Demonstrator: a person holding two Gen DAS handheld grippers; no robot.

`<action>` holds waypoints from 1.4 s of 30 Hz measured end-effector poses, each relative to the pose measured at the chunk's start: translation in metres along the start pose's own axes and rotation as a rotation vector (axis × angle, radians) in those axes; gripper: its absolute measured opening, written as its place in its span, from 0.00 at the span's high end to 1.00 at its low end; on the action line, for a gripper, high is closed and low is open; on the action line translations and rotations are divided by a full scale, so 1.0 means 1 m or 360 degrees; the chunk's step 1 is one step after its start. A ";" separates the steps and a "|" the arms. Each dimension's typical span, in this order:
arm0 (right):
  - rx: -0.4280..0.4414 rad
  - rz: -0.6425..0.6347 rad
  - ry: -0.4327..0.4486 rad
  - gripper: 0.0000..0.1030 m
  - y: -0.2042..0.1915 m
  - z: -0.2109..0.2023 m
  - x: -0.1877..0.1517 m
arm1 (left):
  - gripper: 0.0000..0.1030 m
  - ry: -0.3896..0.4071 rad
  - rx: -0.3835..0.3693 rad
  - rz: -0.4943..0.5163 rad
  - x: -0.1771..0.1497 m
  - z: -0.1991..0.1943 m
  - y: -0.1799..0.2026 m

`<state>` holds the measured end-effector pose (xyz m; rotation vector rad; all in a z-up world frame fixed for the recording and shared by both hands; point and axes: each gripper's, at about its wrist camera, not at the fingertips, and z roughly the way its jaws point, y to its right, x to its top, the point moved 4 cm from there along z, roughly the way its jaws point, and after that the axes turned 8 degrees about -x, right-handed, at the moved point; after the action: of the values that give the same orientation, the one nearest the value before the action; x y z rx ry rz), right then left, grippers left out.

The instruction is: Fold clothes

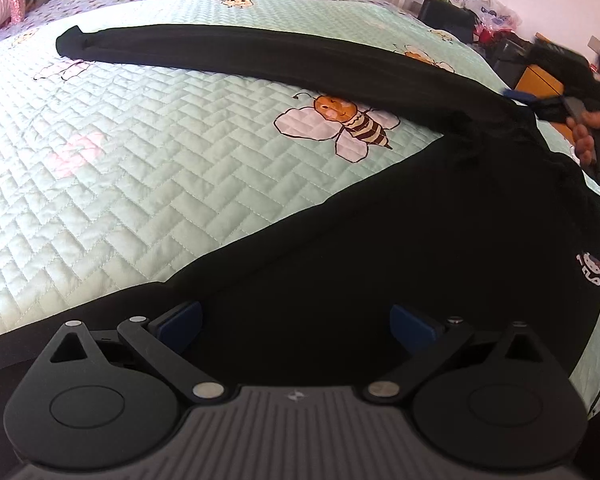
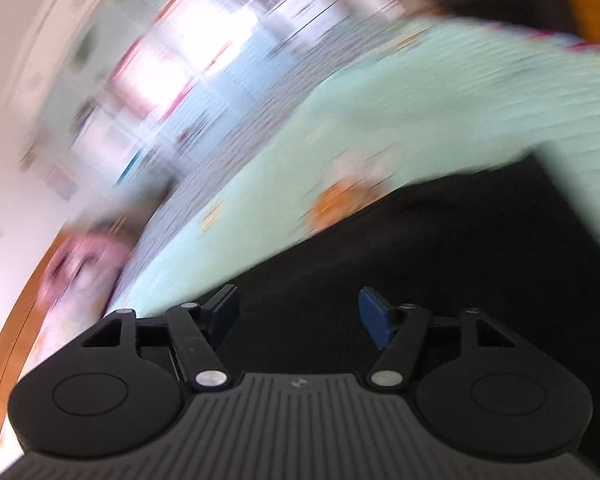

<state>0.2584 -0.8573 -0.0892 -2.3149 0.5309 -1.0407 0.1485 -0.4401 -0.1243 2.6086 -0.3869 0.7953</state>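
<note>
A black pair of trousers (image 1: pixel 380 220) lies on the mint quilted bedspread (image 1: pixel 140 160). One leg (image 1: pixel 260 52) stretches far to the left, and the other runs down toward me. A small white logo (image 1: pixel 590 270) shows near the right edge. My left gripper (image 1: pixel 296 322) hovers open over the near leg, with nothing pinched between its blue pads. At the right, where the legs meet, my right gripper (image 1: pixel 540 100) reaches the cloth, held by a hand (image 1: pixel 588 136). The right wrist view is blurred. There my right gripper (image 2: pixel 298 314) has its jaws apart over black fabric (image 2: pixel 460 260).
Bee prints (image 1: pixel 340 124) dot the bedspread. A pink bundle (image 1: pixel 0 4) lies at the bed's far left. Bags and boxes (image 1: pixel 484 8) crowd the floor beyond the right bed edge. A wooden edge (image 2: pixel 16 320) curves along the left of the right wrist view.
</note>
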 end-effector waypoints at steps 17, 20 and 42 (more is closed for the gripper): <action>-0.0020 -0.0529 -0.0325 0.45 -0.094 0.146 -0.034 | 0.04 0.0329 -0.0424 -0.0227 0.057 -0.026 -0.028; -0.0035 -0.0682 -0.0419 0.45 -0.115 0.175 -0.043 | 0.04 0.0410 -0.0380 -0.0319 0.085 -0.006 -0.051; -0.0191 -0.0639 -0.0219 0.68 -0.224 0.284 -0.020 | 0.00 0.0503 -0.0574 -0.0726 0.070 0.039 -0.135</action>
<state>0.4937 -0.5836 -0.1198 -2.6446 0.0741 -1.0364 0.2722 -0.3471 -0.1515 2.0740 0.1434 0.8592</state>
